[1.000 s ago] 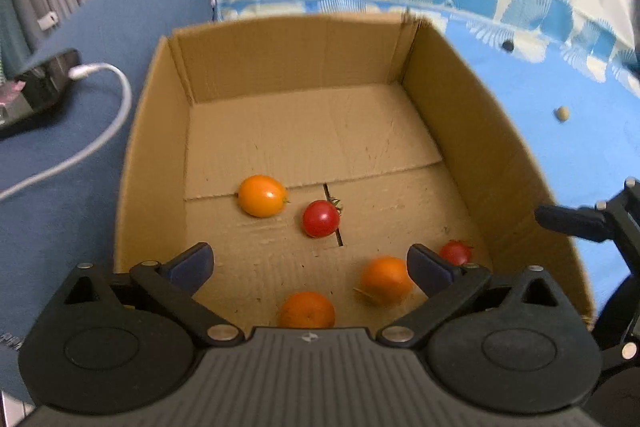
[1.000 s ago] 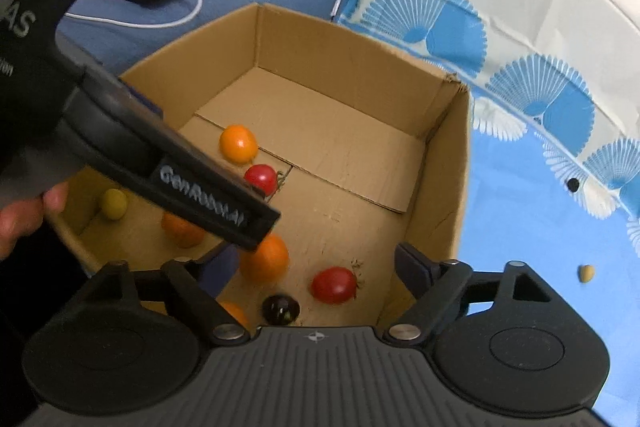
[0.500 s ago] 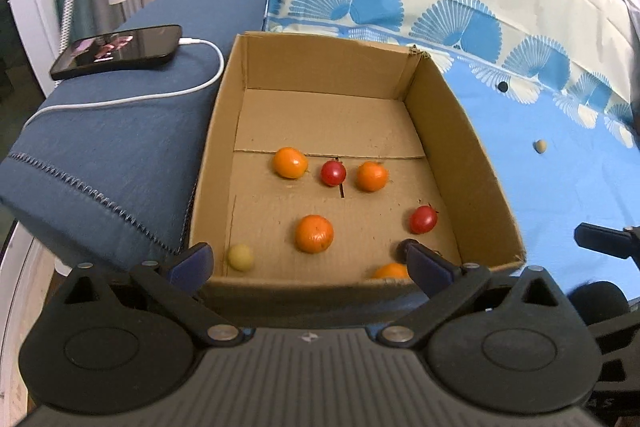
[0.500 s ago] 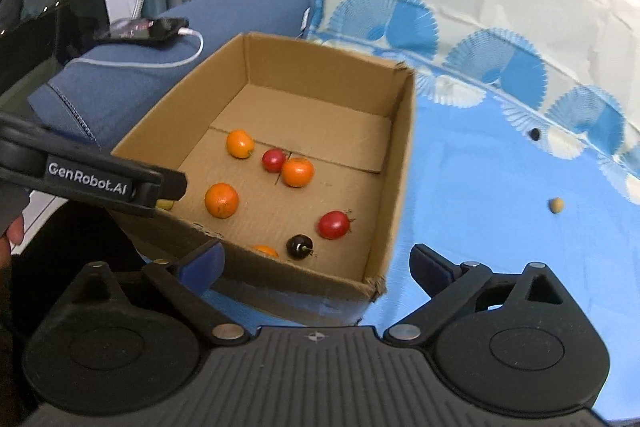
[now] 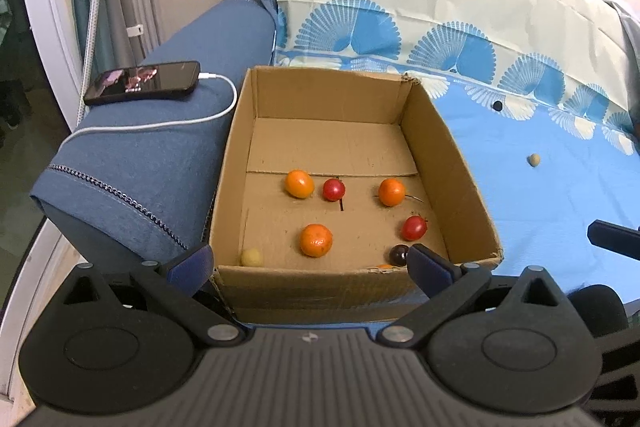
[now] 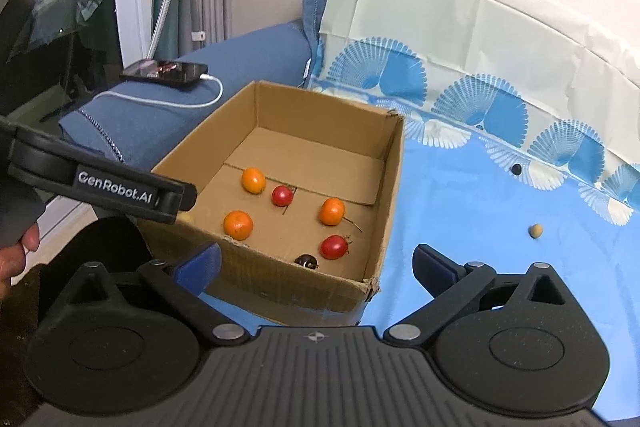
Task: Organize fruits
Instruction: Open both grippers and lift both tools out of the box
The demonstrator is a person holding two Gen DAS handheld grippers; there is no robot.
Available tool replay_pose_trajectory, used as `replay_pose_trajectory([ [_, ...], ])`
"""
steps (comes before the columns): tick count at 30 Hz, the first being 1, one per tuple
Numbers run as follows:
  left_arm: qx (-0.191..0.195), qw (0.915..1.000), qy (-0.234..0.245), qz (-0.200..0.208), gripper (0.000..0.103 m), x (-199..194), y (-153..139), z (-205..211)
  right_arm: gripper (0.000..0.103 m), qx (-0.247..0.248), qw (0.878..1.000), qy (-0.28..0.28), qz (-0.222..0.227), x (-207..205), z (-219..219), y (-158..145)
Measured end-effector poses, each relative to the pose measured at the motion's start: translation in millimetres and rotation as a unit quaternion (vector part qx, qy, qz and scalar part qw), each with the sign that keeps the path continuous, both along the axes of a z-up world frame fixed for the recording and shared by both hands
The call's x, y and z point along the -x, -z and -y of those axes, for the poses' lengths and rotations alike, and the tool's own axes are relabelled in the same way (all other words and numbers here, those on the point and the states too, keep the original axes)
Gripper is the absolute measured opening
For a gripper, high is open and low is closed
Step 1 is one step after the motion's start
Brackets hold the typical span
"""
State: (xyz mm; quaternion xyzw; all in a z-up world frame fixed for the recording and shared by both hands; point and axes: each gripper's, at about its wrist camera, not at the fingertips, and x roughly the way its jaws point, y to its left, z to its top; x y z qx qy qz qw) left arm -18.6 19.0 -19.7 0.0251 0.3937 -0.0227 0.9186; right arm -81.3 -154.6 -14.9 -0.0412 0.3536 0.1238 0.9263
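Fingers (image 5: 434, 267) of both grippers (image 6: 316, 265) spread wide, holding nothing.

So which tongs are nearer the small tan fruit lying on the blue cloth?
Right. The right tongs straddle the cardboard box's corner nearest the tan fruit; the left tongs sit across the box's far side.

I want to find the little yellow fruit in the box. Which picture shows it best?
The left wrist view. There the pale yellow fruit sits in plain sight in the cardboard box's near left corner. In the right wrist view the left gripper's finger covers that corner, so only a tiny yellowish sliver peeks out.
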Motion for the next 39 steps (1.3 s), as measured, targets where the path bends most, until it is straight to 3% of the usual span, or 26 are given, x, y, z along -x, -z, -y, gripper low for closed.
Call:
replay_pose_trajectory([
  [15, -0.016, 0.9998, 0.011, 0.009, 0.103, 8, -8, 9, 0.101, -0.02, 1.0, 0.019, 0.007, 5, 7, -2],
  [39, -0.032, 0.9992, 0.021, -0.01, 0.103, -7, 0, 15, 0.102, -0.035, 0.999, 0.026, -0.012, -7, 13, 8],
])
